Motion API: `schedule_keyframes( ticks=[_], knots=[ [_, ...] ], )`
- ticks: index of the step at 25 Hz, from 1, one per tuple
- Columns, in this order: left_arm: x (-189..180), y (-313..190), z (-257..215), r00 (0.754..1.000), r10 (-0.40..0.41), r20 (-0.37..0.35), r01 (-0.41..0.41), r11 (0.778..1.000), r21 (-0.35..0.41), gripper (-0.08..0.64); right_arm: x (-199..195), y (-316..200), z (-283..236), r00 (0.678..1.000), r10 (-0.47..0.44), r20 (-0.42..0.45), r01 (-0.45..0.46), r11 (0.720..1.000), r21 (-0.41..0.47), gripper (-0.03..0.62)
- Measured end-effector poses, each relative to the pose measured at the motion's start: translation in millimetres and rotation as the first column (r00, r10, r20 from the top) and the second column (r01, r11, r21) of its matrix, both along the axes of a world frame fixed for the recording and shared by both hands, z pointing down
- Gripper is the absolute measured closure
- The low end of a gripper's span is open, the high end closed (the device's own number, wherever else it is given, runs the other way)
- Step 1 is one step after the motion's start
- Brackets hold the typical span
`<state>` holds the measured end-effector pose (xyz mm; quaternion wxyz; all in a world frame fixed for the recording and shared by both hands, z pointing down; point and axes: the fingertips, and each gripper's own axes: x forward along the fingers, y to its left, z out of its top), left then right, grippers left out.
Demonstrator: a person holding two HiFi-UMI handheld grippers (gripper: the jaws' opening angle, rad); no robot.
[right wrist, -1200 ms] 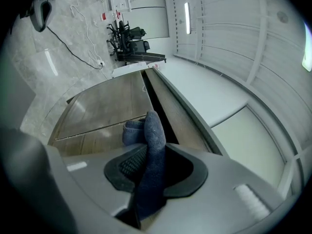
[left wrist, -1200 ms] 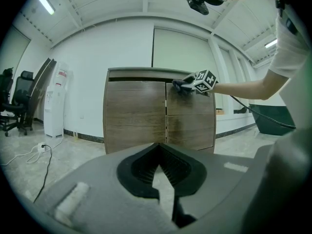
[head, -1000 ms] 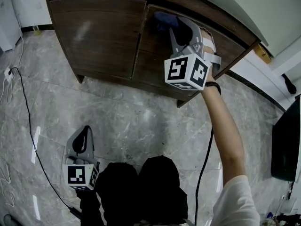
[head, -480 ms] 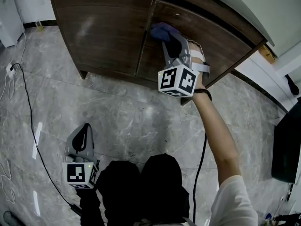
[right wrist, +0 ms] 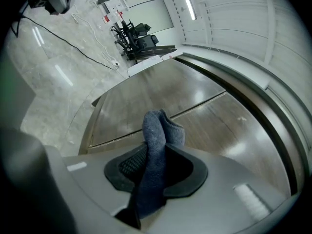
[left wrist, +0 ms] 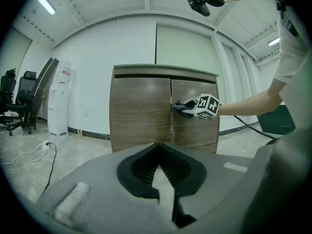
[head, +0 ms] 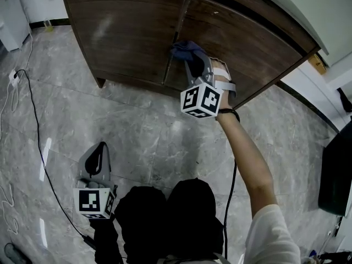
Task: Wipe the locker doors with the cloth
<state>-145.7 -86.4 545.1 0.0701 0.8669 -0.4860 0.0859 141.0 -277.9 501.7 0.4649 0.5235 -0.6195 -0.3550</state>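
Note:
A dark wooden locker with two doors stands on the marble floor; its right door is the one being touched. My right gripper is shut on a blue-grey cloth and holds it against the right door, close to the seam between the doors, about mid-height. From the left gripper view the locker and the cloth are straight ahead. My left gripper hangs low at my side, shut, with nothing between its jaws.
A black cable snakes over the floor at the left. A white appliance stands left of the locker, with office chairs further left. A dark object sits at the right edge. My legs are below.
The right gripper has slid the cloth down the right door from near its top edge to mid-height. The left gripper has stayed where it was.

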Motion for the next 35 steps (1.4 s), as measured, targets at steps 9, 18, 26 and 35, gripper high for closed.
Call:
schedule_keyframes(
  ticks=[9,18,26,35],
  knots=[
    [-8.5,-0.5,6.7,1.0,-0.011,0.001,0.011,1.0,-0.011,0.557,-11.5,-3.5,62.4,1.0,-0.005,0.018,0.006,0.995,-0.102,0.495],
    [-20.2,-3.0,14.9,1.0,-0.03,0.001,0.03,0.999,-0.012,0.557,-18.9,-5.7,117.7,1.0,0.0,0.021,0.004,0.981,-0.194,0.495],
    [-22.8,-4.4,15.3,0.999,-0.039,0.002,0.039,0.999,-0.03,0.557,-24.8,-6.8,165.5,0.999,0.02,0.04,-0.008,0.957,-0.289,0.494],
    [-26.8,-5.1,15.8,0.999,-0.05,0.009,0.05,0.998,-0.038,0.557,-34.7,-10.7,203.2,0.997,0.045,0.061,-0.02,0.932,-0.362,0.494]
  ],
)
